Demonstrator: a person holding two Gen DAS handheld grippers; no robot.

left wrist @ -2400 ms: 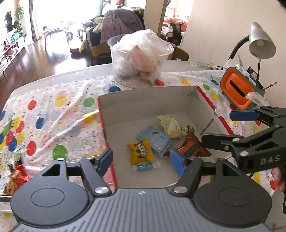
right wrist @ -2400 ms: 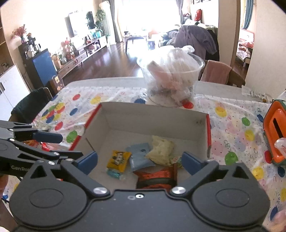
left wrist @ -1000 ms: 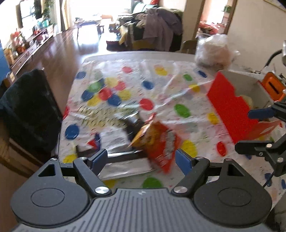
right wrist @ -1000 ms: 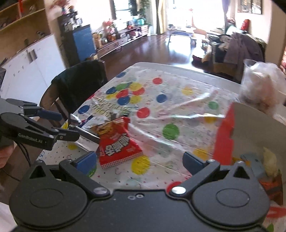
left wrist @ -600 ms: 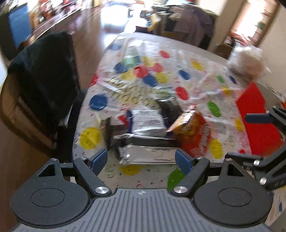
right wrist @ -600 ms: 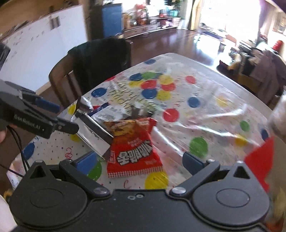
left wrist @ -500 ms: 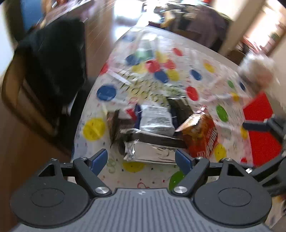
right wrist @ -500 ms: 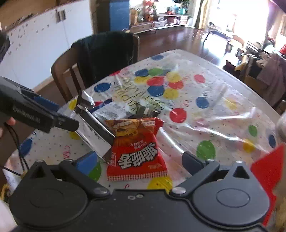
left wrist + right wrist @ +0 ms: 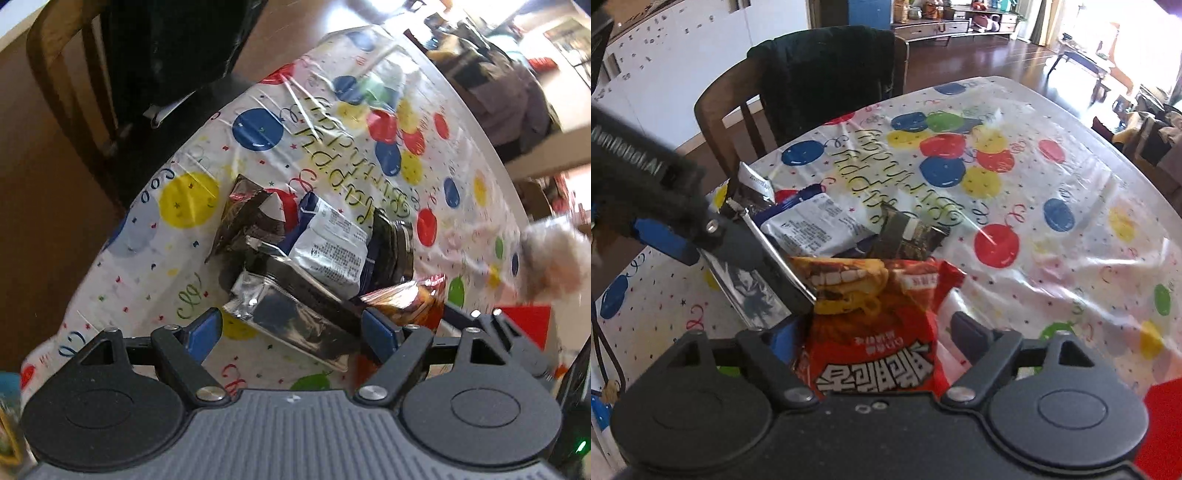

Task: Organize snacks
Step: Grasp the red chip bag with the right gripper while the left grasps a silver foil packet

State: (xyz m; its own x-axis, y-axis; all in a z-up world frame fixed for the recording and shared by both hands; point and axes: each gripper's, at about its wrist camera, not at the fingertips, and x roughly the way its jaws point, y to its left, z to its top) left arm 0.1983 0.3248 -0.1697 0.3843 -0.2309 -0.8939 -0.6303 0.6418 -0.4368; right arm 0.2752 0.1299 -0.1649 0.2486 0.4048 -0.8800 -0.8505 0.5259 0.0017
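Several snack packets lie in a pile on the balloon-print tablecloth (image 9: 1034,192). A red snack bag (image 9: 875,325) sits between the fingers of my right gripper (image 9: 877,334); its jaws are closing and the right pad (image 9: 967,332) still stands off the bag's edge. My left gripper (image 9: 291,332) is open, straddling a silver foil packet (image 9: 291,321) that lies on the table. Behind it are a white packet (image 9: 328,247), a dark packet (image 9: 391,236) and the red snack bag (image 9: 406,299). In the right wrist view the left gripper (image 9: 742,280) reaches in from the left over the silver foil packet (image 9: 746,295).
A wooden chair (image 9: 716,110) draped in dark cloth (image 9: 827,74) stands at the table's far edge. A corner of the red box (image 9: 1160,417) shows at the lower right. A blurred clear bag of snacks (image 9: 550,258) sits beyond the red box (image 9: 528,321).
Both grippers have dropped closer to the snack pile. The left view has rolled. The right jaws have narrowed around the red bag, which now fills the space between them.
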